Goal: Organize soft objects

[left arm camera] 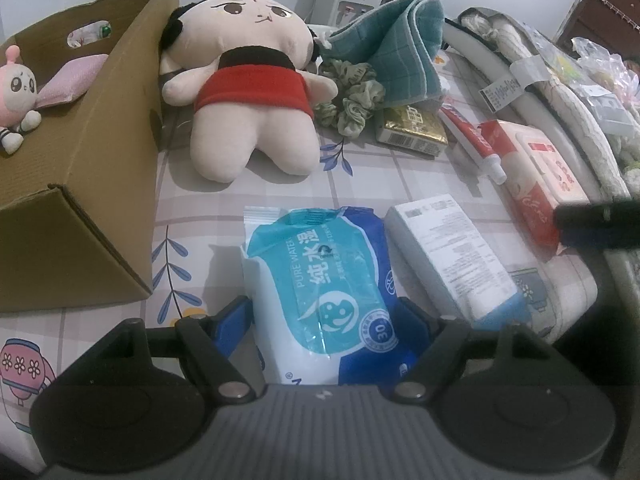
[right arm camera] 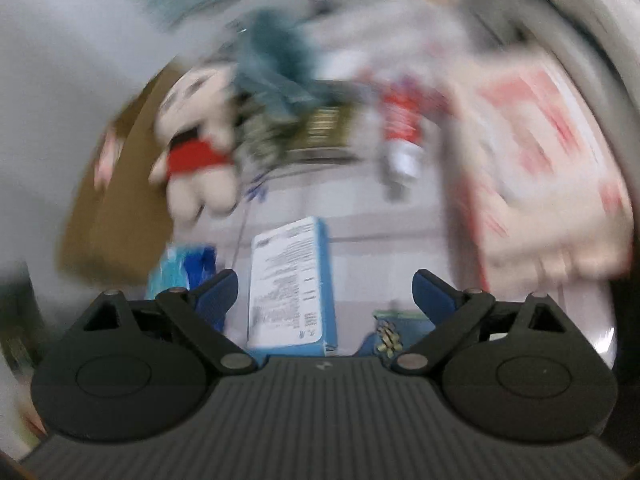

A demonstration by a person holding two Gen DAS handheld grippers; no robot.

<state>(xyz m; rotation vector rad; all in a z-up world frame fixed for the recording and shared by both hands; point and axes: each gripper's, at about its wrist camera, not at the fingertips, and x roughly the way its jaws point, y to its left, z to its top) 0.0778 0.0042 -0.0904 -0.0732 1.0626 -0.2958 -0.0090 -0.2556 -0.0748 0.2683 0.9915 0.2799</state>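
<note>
**A:** Which soft thing is in play, and where does it lie from the tools?

**B:** The wet-wipes pack (left arm camera: pixel 320 292), blue and white, lies flat on the desk (left arm camera: pixel 400 176) at the lower centre of the left wrist view. Its long axis runs straight away from the left tool (left arm camera: pixel 326 320), near end tucked between the two blue fingers (left arm camera: pixel 236 320), far end pointing up the frame toward the plush doll (left arm camera: pixel 248 92).

**A:** So is the left tool clamped on it?

**B:** It looks so. The fingers flank the pack's sides and appear to press on the soft wrapper, jaws fairly wide because the pack is wide. I judge it a grip, though the contact sits low in the frame.

**A:** And where does the pack have to go?

**B:** Most likely the cardboard box (left arm camera: pixel 80 184) at the left of the frame, which already holds a small pink plush (left arm camera: pixel 16 96). The box's open top lies up and left of the pack.

**A:** The right tool?

**B:** Released. In the right wrist view, which is heavily blurred, the right tool (right arm camera: pixel 324 300) has its jaws spread wide and holds nothing. A white-and-blue carton (right arm camera: pixel 288 280) lies between the fingers but below them, touching neither, as far as I can tell. The pack shows only as a blue smear at the lower left there.

**A:** Which hand is nearer the pack, then?

**B:** The left, plainly.
</note>
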